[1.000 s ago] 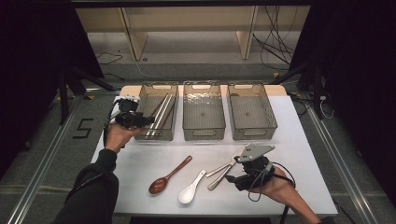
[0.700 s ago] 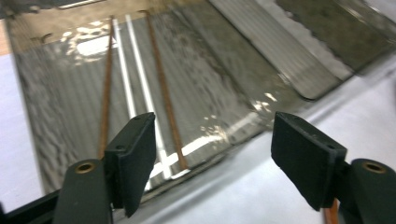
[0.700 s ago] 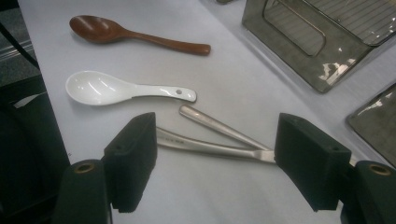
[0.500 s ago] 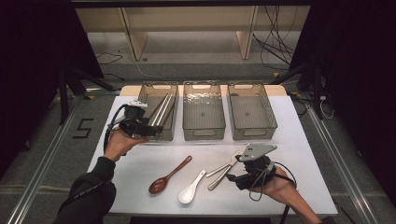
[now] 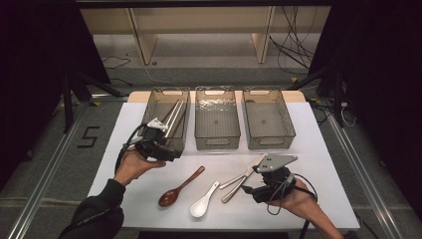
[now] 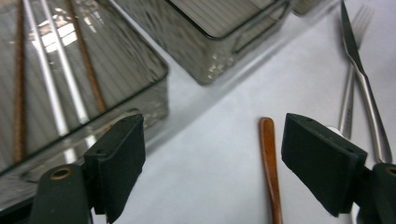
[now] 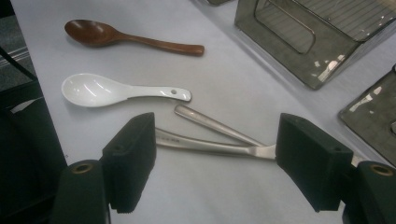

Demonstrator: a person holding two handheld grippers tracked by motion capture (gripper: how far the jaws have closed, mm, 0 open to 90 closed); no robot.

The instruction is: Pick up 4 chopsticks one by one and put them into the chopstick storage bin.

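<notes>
Left tongs moved nearer, wooden spoon diagonal

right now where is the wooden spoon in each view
High view: wooden spoon lies on the white table, left of the white spoon.
Left gripper view: its handle tip shows low, between the jaws.
Right gripper view: top left, above the white spoon.
Shared landmark: the knife and fork lying beside the spoons.
</notes>
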